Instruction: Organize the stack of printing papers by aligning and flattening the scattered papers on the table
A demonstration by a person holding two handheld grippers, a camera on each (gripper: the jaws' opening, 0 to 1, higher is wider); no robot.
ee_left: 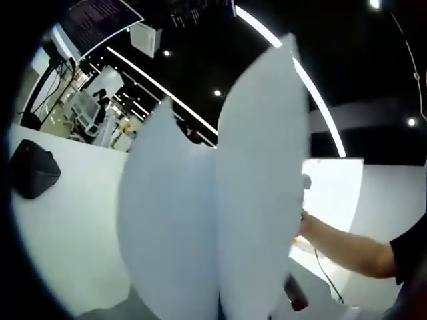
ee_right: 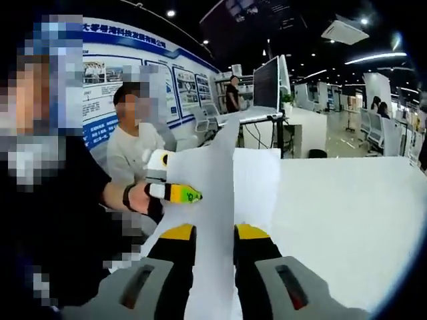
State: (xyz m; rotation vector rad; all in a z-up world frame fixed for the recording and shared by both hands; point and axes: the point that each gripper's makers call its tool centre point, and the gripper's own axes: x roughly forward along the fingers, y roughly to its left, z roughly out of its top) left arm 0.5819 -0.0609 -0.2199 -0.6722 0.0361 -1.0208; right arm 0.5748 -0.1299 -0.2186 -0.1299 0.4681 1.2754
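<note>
A stack of white printing papers (ee_right: 220,200) stands upright and edge-on between the yellow-tipped fingers (ee_right: 179,235) of my right gripper (ee_right: 213,233), which is shut on it. My left gripper (ee_right: 175,193), held in a hand, meets the stack's left edge. In the left gripper view the papers (ee_left: 220,220) rise from the bottom and splay to both sides of a central seam. They hide that gripper's own jaws, which seem clamped on them. The white table (ee_right: 347,213) lies below and to the right.
A black mouse-like object (ee_left: 33,170) lies on the table (ee_left: 80,227) at the left. A person's forearm (ee_left: 340,247) reaches in from the right behind the papers. A seated person (ee_right: 133,150) and a monitor (ee_right: 267,83) are beyond the table.
</note>
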